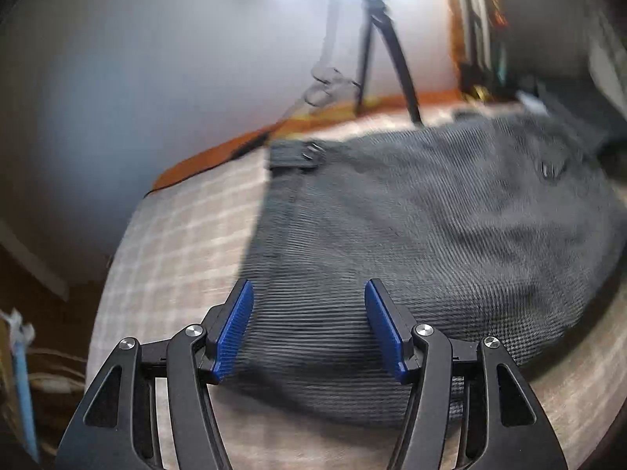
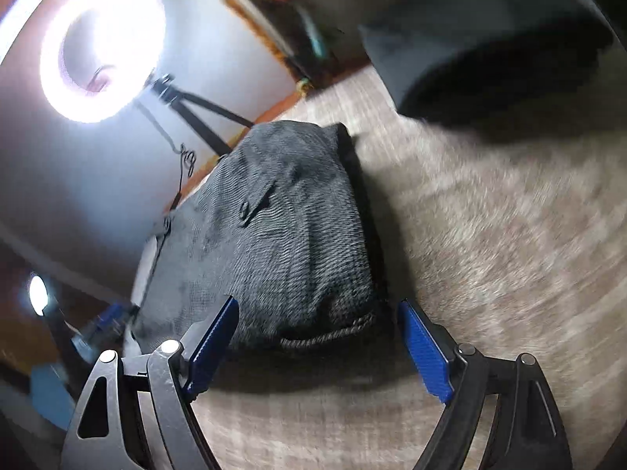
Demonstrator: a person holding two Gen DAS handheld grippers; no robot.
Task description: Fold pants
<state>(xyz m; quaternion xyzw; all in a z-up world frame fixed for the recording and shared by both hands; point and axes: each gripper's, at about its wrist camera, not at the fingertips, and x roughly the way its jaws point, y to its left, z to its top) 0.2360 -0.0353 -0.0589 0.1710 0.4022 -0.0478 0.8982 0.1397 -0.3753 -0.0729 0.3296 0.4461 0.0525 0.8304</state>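
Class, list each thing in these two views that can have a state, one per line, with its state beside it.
pants: folded into a thick bundle, lying flat on the checked bedcover
left claw: open, empty, over the near edge of the pants
right claw: open, empty, at the near end of the pants
ring light: switched on
tripod: standing, legs spread

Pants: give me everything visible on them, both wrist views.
The pants are dark grey with a fine woven check, apparently a suiting-type cloth. They lie as a folded, fairly flat bundle on the pale checked cover. A waistband tab with a metal clasp shows at the far left corner, and a buttoned pocket sits on top. The near edge is rounded, with layers stacked. Left tongs and right tongs are both open at the near edge, gripping nothing.
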